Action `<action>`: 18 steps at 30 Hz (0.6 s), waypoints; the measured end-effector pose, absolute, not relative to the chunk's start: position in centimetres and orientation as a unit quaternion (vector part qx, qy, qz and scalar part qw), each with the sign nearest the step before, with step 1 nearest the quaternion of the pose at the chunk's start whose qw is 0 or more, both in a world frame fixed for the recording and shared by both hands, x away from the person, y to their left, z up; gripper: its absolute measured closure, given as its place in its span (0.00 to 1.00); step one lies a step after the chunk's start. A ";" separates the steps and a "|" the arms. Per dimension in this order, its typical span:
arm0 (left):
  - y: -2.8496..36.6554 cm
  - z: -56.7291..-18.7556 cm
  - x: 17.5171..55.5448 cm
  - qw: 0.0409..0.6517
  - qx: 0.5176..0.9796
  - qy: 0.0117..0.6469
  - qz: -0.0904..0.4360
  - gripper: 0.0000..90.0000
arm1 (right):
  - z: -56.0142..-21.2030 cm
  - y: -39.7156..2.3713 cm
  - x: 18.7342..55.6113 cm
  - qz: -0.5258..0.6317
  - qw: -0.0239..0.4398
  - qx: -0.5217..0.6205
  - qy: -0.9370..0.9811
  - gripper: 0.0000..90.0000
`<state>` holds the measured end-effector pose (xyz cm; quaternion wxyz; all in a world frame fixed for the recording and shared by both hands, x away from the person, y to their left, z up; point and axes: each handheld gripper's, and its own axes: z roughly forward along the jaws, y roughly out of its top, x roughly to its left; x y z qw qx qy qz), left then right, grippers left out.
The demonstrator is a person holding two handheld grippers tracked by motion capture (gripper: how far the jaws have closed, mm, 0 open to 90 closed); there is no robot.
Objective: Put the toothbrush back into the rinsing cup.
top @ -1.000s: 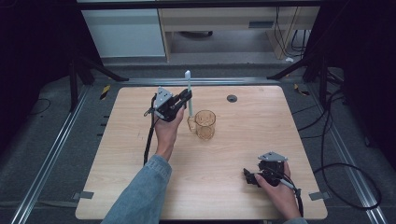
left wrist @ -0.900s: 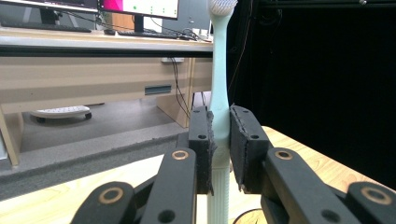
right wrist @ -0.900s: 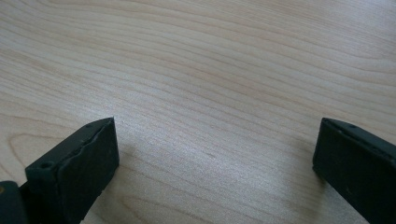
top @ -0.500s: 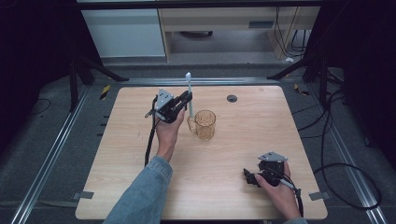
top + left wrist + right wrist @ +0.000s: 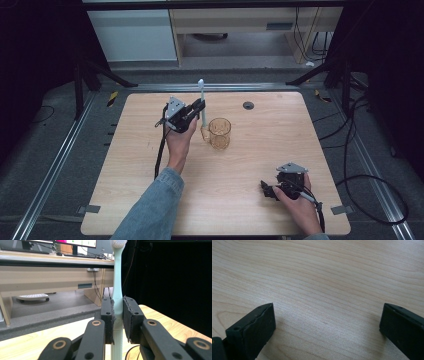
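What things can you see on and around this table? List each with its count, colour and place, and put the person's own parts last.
toothbrush: one, pale blue-green, upright, clamped in the left gripper, beside the cup
cup: one, clear amber, with handle, middle of the table
table: one, light wood
grommet: one, dark, round, far side of the table
desk: one, beige, beyond the table
left gripper: one, black, jaws shut on the toothbrush
right gripper: one, black, jaws open, resting at the near right
sleeve: one, blue denim, left arm
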<state>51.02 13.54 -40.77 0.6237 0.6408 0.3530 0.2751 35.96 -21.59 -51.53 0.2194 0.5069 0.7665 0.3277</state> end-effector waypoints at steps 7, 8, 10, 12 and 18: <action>13.3 -41.3 51.0 0.622 0.643 0.354 0.273 0.87 | -51.5 -21.6 35.9 0.328 0.219 0.508 0.766 0.01; 13.3 -41.4 51.0 0.622 0.643 0.354 0.271 0.87 | -51.5 -21.6 36.0 0.328 0.220 0.507 0.766 0.01; 13.4 -41.5 51.1 0.622 0.643 0.356 0.270 0.87 | -51.5 -21.6 35.9 0.328 0.219 0.507 0.766 0.01; 13.4 -41.7 51.1 0.625 0.641 0.357 0.268 0.87 | -51.5 -21.6 35.9 0.327 0.220 0.507 0.766 0.01; 13.2 -42.1 51.0 0.624 0.641 0.356 0.269 0.87 | -51.5 -21.6 35.9 0.327 0.220 0.507 0.766 0.01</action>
